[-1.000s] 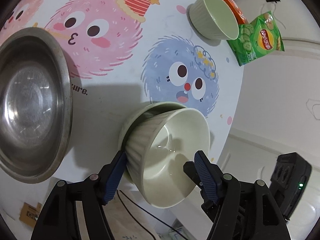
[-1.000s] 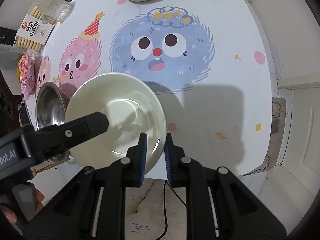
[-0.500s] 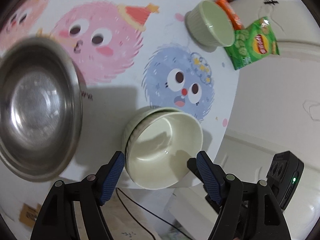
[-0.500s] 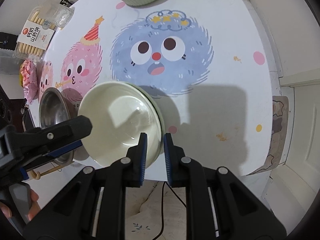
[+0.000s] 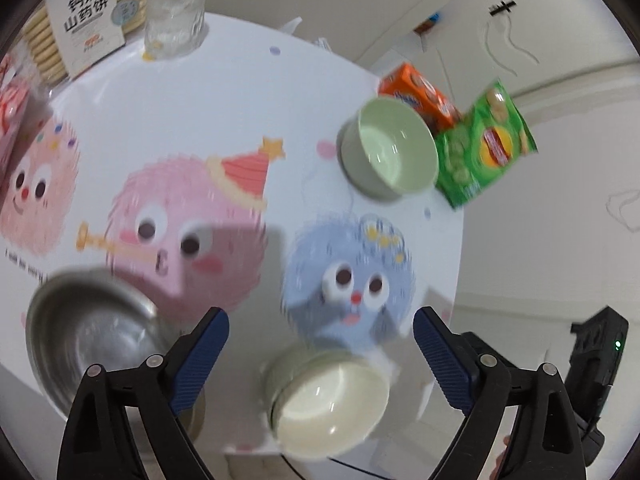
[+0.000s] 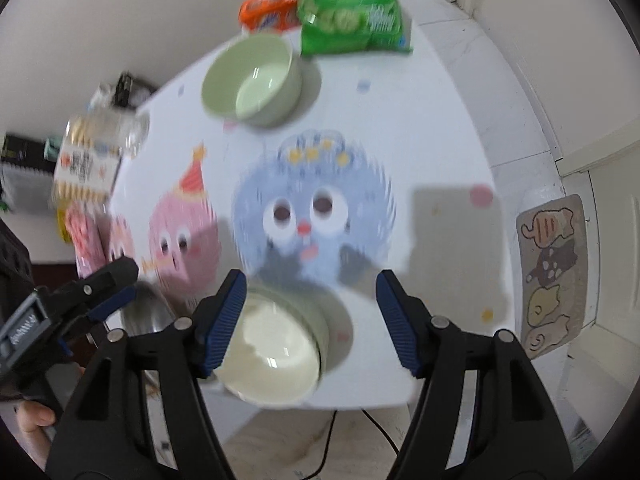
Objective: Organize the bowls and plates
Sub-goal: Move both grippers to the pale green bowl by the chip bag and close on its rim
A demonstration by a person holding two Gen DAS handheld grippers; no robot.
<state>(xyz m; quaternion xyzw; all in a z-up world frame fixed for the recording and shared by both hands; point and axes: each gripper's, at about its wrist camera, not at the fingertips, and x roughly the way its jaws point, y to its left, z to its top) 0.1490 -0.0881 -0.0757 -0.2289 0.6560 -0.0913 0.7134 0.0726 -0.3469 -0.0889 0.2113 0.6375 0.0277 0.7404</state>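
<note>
Round white table [image 5: 240,92], cartoon fuzzballs printed on it; I use the blue fuzzball [image 5: 352,276] as the landmark. Beside it, toward the steel bowl, a pink fuzzball [image 5: 188,236] w/ party hat; small print at that far edge is too blurred to read.

Steel bowl [image 5: 88,336]: at the near table edge, beyond the pink one from the blue fuzzball. Empty.

Nested cream bowls [image 5: 328,404]: two stacked, ribbed outer one under the inner, sitting right at the blue fuzzball's chin, on the near table rim. Nothing touching them.

Green bowl [image 5: 388,152]: alone, past the blue fuzzball's crown, far side of table.

Green chip bag [image 5: 484,148], Lay's-type red/yellow logo, just beyond the green bowl, hanging over the rim. Orange snack box [image 5: 420,92] next to it; text unreadable.

Biscuit pack [image 5: 84,20], label reads 钙奶山药饼, far corner diagonally away from the blue fuzzball, clear glass tumbler [image 5: 176,8] beside it.

My left gripper [image 5: 320,340]: jaws have just been opening, now spread wide, nothing between the pads. My right gripper [image 6: 310,304]: jaws just opened off the bowl rim too, now apart and empty, above the cream stack.
</note>
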